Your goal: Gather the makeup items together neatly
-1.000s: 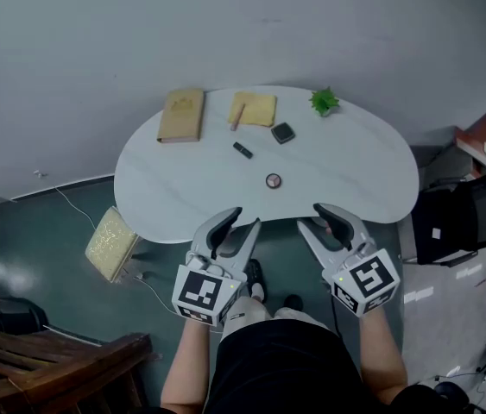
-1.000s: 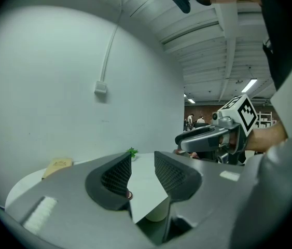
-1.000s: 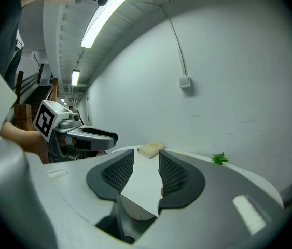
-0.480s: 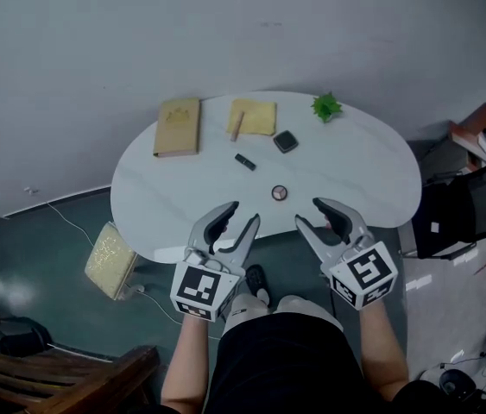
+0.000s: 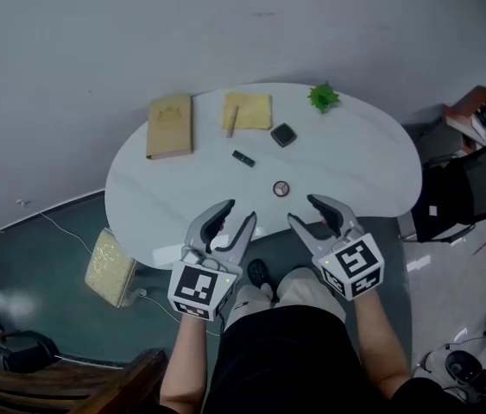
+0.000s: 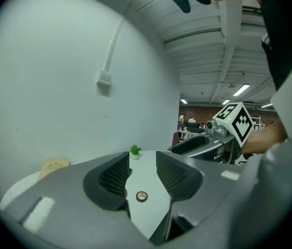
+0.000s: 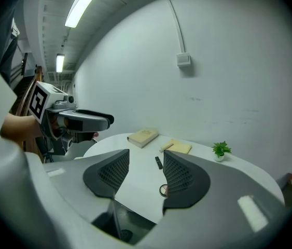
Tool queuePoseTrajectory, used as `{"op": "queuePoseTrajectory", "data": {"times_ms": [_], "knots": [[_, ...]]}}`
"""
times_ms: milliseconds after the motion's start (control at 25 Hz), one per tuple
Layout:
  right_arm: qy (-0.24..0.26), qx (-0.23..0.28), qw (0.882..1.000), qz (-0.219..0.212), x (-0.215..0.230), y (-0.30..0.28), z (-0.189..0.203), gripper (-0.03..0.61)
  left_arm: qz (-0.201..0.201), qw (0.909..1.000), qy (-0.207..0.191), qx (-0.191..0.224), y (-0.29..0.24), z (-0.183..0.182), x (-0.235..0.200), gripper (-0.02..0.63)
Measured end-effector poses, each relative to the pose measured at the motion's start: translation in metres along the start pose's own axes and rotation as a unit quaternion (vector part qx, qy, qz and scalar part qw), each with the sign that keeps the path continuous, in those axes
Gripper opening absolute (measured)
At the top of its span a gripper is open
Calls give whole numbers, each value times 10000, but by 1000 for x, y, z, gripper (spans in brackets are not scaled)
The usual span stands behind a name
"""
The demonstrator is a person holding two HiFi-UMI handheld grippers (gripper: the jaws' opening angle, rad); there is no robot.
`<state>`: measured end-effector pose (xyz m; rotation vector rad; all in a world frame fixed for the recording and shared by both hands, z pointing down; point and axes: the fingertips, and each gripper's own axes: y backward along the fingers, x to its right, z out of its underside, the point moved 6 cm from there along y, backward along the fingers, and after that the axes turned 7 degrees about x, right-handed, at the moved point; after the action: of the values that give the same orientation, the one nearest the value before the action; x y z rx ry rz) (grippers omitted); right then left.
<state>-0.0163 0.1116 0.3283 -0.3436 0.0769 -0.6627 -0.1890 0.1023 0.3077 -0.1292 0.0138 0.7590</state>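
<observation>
1. Left tongs (image 5: 239, 211) and right tongs (image 5: 303, 210): both empty, jaws moderately apart and just been opening. I have them at the near edge of the tabletop (image 5: 372, 171).
2. Round compact (image 5: 281, 188) lies just ahead, between the two. I judge it the first pick.
3. Farther: black tube (image 5: 243, 158), then square case (image 5: 283, 134), well apart. Nothing gathered yet.

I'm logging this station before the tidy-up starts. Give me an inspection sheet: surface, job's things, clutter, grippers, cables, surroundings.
Surface: white table, mostly bare.
Job's things: round compact, black tube, dark square case, spread apart.
Clutter: tan book, yellow pad with a stick on it, small plant.
Grippers: left gripper and right gripper open, jaws just been opening, nothing between them.
Cables: white cable on floor at left.
Surroundings: black chair, yellow cushion on floor.
</observation>
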Motion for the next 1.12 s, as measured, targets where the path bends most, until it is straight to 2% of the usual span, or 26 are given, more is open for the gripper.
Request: {"op": "queuePoseTrajectory", "data": {"times_ms": [520,720,1120], "knots": [[91,-630,9980,47,13,-45,44,213,-63,9994,252,-241,-1,21,-9,166],[173,-905,9957,-36,22,-65,60,213,-106,9993,238,-286,-7,25,-15,166],[401,-1447,9881,-335,48,-105,99,214,-307,9971,307,-627,-30,33,-30,170]]}}
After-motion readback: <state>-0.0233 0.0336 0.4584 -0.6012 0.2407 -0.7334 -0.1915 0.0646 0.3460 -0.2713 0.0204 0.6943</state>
